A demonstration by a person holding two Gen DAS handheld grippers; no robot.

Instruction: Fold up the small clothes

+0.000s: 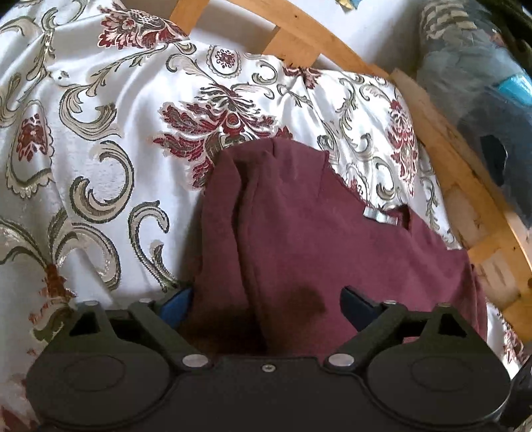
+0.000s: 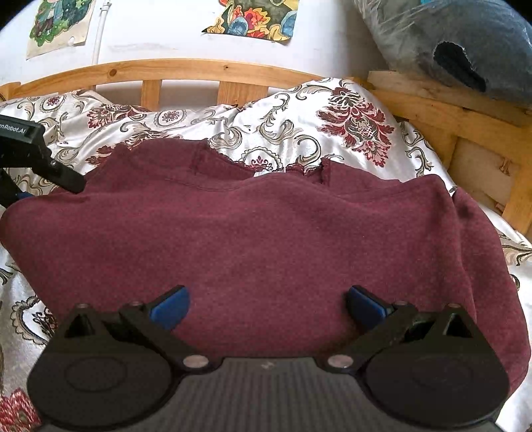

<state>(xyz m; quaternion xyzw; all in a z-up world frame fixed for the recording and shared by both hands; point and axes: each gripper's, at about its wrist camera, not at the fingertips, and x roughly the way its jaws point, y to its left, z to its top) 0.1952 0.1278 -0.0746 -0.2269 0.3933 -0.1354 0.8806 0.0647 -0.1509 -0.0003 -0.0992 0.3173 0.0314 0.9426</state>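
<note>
A maroon top point(image 2: 266, 239) lies spread across the patterned bed cover point(image 2: 349, 109), its lace-trimmed neckline point(image 2: 266, 171) toward the headboard. In the left wrist view the same maroon top point(image 1: 316, 239) is bunched into a long ridge at its left edge, with a small silver bow point(image 1: 380, 214) at the neck. My left gripper point(image 1: 267, 299) stands open astride that ridge; its left pad is partly hidden behind the cloth edge. The left gripper point(image 2: 50, 166) also shows at the garment's left end in the right wrist view. My right gripper point(image 2: 267, 309) is open just over the near hem, pads apart from the cloth.
A wooden slatted headboard point(image 2: 186, 71) runs behind the bed, and a wooden side rail point(image 1: 465, 186) borders the right. A dark bundle in clear plastic point(image 2: 465, 43) rests on the frame's far right corner. Posters point(image 2: 256, 16) hang on the white wall.
</note>
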